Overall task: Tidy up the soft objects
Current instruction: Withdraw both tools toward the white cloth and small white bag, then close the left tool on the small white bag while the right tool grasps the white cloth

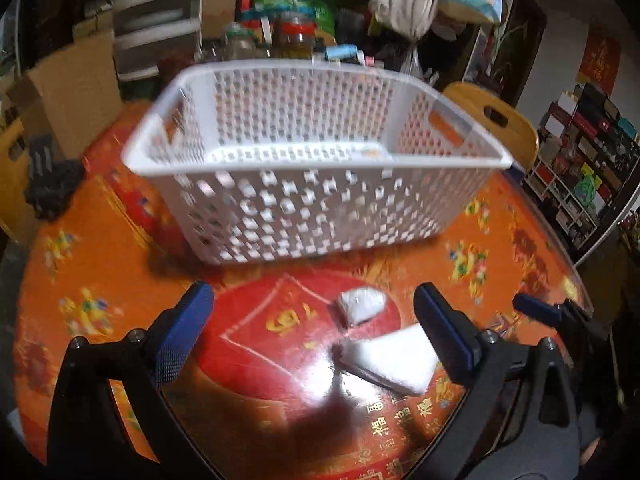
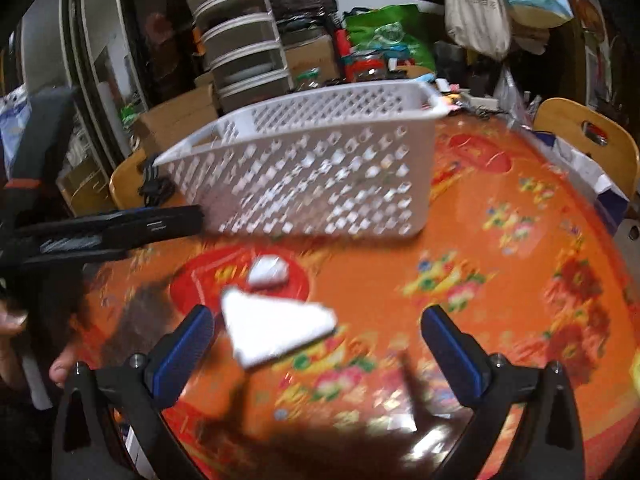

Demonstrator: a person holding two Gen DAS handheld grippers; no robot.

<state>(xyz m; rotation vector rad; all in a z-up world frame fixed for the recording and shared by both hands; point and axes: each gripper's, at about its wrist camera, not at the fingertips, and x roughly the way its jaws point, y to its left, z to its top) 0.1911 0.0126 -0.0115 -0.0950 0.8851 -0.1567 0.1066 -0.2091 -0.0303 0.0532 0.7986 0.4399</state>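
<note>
A white perforated basket (image 1: 320, 160) stands on the round table with the orange-red cloth (image 1: 100, 280); it also shows in the right wrist view (image 2: 304, 176). Two white soft pieces lie in front of it: a small wedge (image 1: 360, 305) (image 2: 267, 271) and a larger flat triangular piece (image 1: 394, 358) (image 2: 276, 326). My left gripper (image 1: 316, 340) is open above the cloth, the large piece near its right finger. My right gripper (image 2: 318, 344) is open, the large piece between its fingers toward the left one. The left gripper also shows in the right wrist view (image 2: 120, 226).
Wooden chairs (image 1: 500, 120) (image 2: 588, 140) stand at the table's far right. Jars, bags and a drawer unit (image 2: 244, 48) crowd the space behind the basket. A black object (image 1: 52, 188) lies at the table's left edge. Shelves (image 1: 580, 168) fill the right wall.
</note>
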